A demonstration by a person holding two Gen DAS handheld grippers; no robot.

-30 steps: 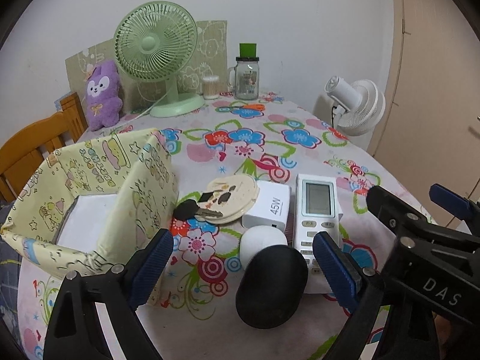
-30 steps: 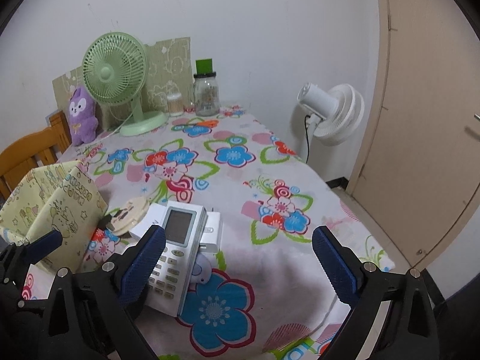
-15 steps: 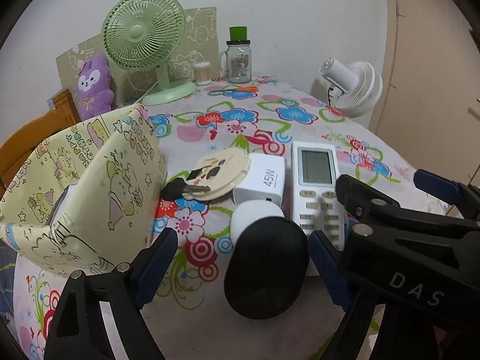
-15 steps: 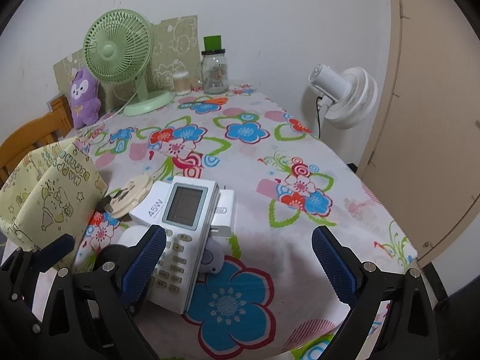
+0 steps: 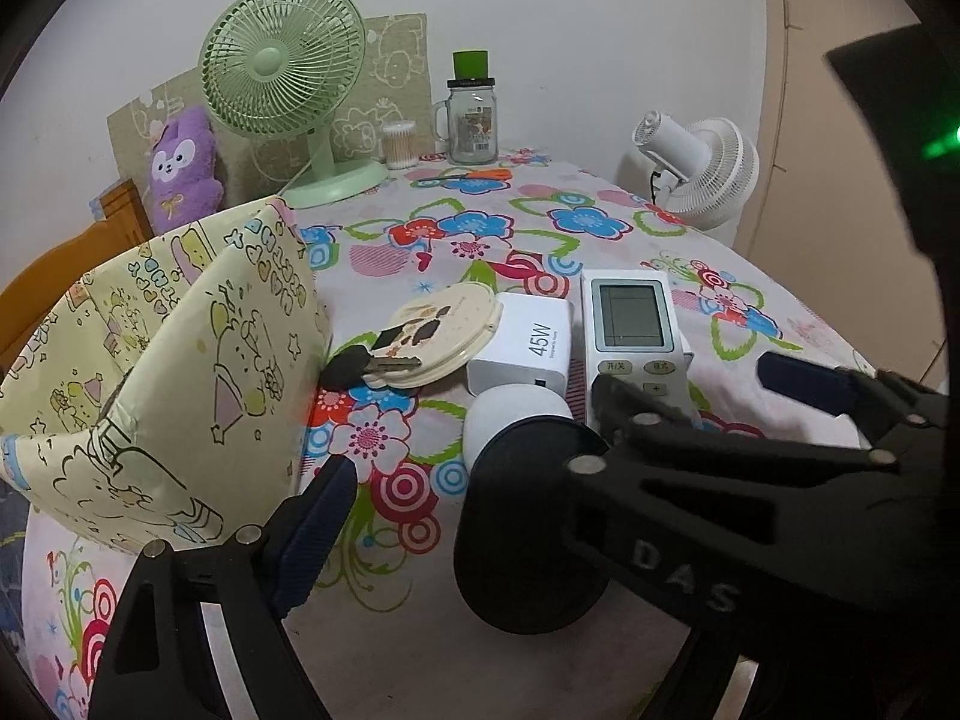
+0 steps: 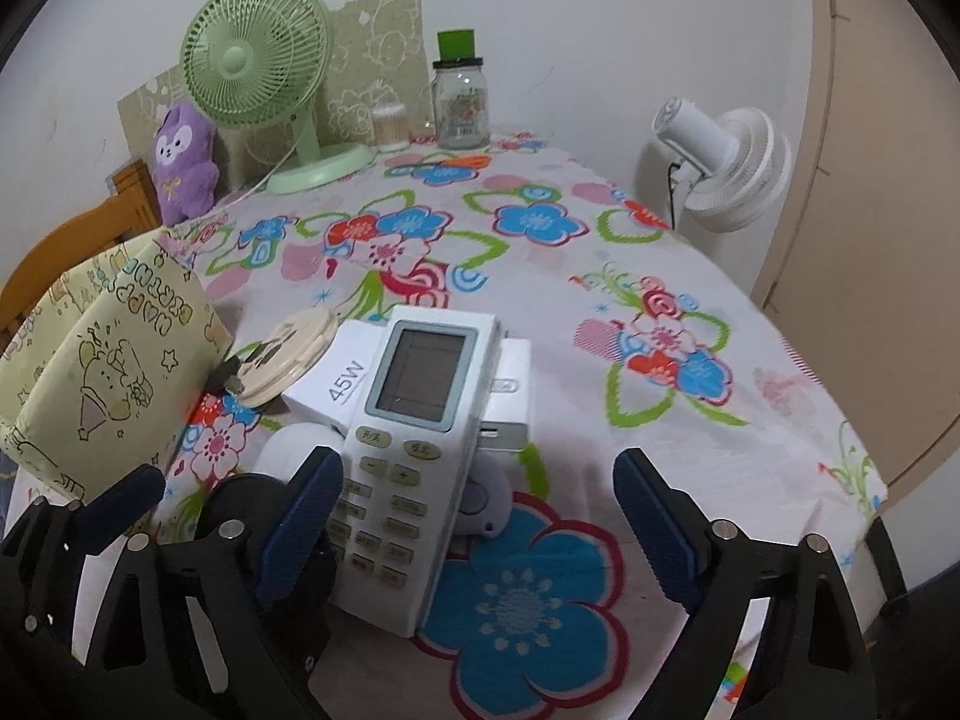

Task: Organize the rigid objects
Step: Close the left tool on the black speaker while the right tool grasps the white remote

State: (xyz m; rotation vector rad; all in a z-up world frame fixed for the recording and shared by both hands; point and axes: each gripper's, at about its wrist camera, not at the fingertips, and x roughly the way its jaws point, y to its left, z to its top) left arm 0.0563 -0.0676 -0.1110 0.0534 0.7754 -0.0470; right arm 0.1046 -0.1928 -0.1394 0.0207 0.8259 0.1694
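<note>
Since the earlier frames the right gripper (image 6: 474, 516) has dropped toward the remote (image 6: 414, 438), its spread jaws closing slightly around it without pinching. The remote lies mid-tabletop, right of the storage bag (image 5: 162, 372). The left gripper (image 5: 456, 516) stays spread, empty.

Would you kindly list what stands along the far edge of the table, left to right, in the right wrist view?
Purple plush toy, green desk fan, small cotton swab container, glass jar with green lid.
</note>
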